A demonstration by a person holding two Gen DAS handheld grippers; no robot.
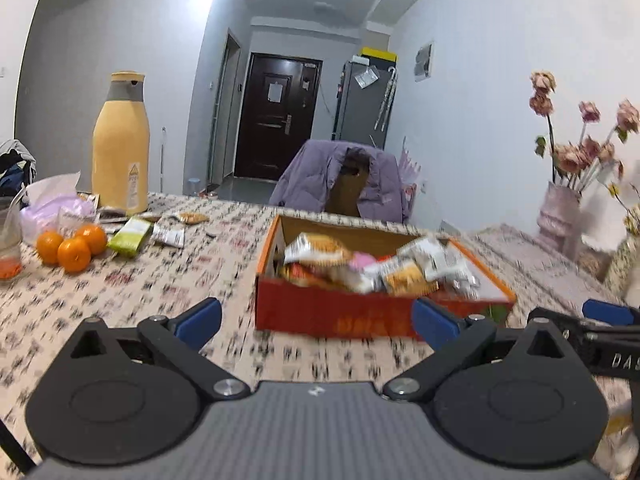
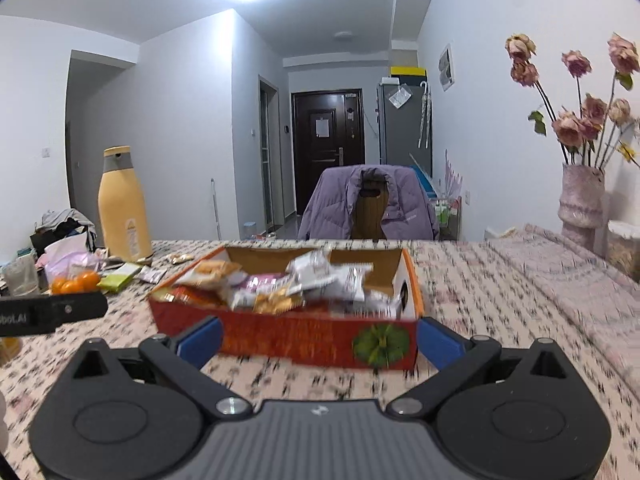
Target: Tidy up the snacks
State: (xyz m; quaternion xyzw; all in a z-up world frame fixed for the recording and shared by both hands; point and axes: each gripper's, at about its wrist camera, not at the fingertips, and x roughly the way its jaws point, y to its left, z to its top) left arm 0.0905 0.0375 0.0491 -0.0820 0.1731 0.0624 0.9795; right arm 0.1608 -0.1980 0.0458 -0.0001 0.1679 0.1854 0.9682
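Both tools wide, empty: left tool (image 1: 316,320), right tool (image 2: 318,338) | orange box (image 2: 280,332) holds snacks | we should next reach loose packets (image 1: 168,235) beside oranges (image 1: 72,249), gripping flat edges.

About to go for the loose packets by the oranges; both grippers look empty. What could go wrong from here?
1. The loose packets lie close to the oranges; a reach with the left gripper could set one rolling.
2. The tall yellow bottle stands just behind them and might tip if bumped.
3. The snack box is heaped; another packet may slide off.
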